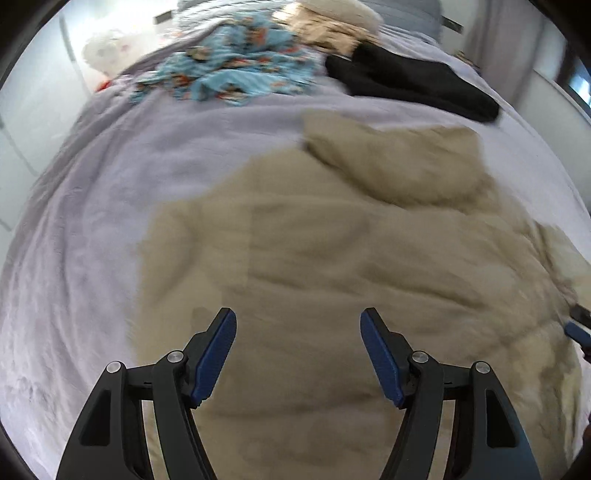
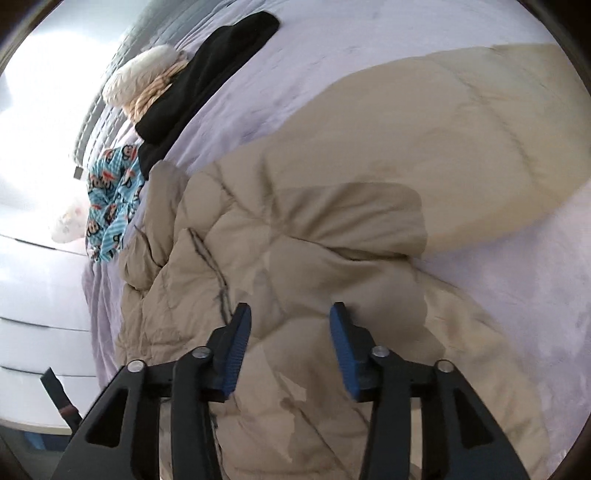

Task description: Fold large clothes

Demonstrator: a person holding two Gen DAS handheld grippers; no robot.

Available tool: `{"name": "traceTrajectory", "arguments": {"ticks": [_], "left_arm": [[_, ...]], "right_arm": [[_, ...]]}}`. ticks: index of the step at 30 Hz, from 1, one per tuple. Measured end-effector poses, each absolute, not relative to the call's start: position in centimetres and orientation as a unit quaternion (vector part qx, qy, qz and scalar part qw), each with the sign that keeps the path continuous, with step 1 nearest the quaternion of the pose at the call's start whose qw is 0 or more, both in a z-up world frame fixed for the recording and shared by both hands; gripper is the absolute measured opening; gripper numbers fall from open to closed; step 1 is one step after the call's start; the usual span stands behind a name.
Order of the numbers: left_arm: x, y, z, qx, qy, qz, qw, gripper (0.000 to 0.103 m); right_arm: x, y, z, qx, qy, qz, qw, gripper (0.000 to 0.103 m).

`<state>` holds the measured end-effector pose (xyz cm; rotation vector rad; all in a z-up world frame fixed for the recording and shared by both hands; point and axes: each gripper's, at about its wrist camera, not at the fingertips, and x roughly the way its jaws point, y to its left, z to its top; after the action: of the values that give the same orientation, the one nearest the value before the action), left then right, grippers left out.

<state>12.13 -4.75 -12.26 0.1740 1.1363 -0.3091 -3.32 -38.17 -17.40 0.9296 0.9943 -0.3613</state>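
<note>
A beige quilted jacket (image 1: 332, 258) lies spread on a bed covered with a pale lilac blanket (image 1: 92, 240), taking up the near and middle part of the bed's surface. In the left wrist view its long axis runs from the near edge of the bed up toward the far end, with the hood (image 1: 399, 162) pointing away at the far end of the garment. In the right wrist view the same jacket (image 2: 295, 240) lies slantwise, one long sleeve or panel (image 2: 461, 122) stretching toward the upper right while the puffy, creased body bunches toward the left. The left gripper (image 1: 298, 354) hangs above the lower body of the jacket with its blue-padded jaws standing wide apart and nothing between them. The right gripper (image 2: 290, 350) also sits over the jacket's body, jaws parted with no cloth pinched between the pads; whether the tips touch the fabric below I cannot tell. Toward the far end of the bed, apart from the jacket, lie a blue patterned garment (image 1: 229, 74), a black garment (image 1: 413, 81) just beyond the hood, and a cream fuzzy item (image 1: 340, 18) behind them. The left wrist view is blurred.
</note>
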Motion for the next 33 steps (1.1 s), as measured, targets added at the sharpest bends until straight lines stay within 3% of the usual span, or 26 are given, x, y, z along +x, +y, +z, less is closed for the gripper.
{"name": "traceTrajectory", "arguments": {"ticks": [3,5,9,10,12,15,18,33], "left_arm": [[10.0,-7.9,-12.5,0.085,0.548,-0.172,0.814,0.071],[8.7,-9.8,-12.8,0.089,0.558,-0.187,0.804,0.071],[6.8,-13.2,-13.1,0.098,0.569,-0.212,0.788,0.073],[6.5,-14.0,-13.0,0.102,0.569,-0.215,0.787,0.091],[5.8,-15.2,-12.6,0.100,0.560,-0.215,0.793,0.103],[5.3,-17.2,-12.4,0.110,0.559,-0.223,0.791,0.103],[4.6,-18.6,-12.4,0.117,0.559,-0.225,0.789,0.103],[3.3,-24.0,-12.8,0.133,0.565,-0.227,0.782,0.103]], "right_arm": [[-4.7,-38.8,-17.3,0.435,0.458,-0.166,0.757,0.058],[-5.7,-39.3,-17.2,0.439,0.456,-0.166,0.756,0.072],[-7.6,-40.6,-17.1,0.447,0.452,-0.170,0.753,0.080],[-8.1,-41.2,-17.1,0.451,0.449,-0.172,0.752,0.082],[-9.0,-42.1,-17.1,0.455,0.446,-0.177,0.750,0.082],[-10.5,-43.9,-17.3,0.462,0.440,-0.189,0.747,0.083],[-11.8,-45.6,-17.4,0.470,0.431,-0.197,0.745,0.093],[-16.9,-54.8,-18.2,0.500,0.359,-0.263,0.743,0.095]]}}
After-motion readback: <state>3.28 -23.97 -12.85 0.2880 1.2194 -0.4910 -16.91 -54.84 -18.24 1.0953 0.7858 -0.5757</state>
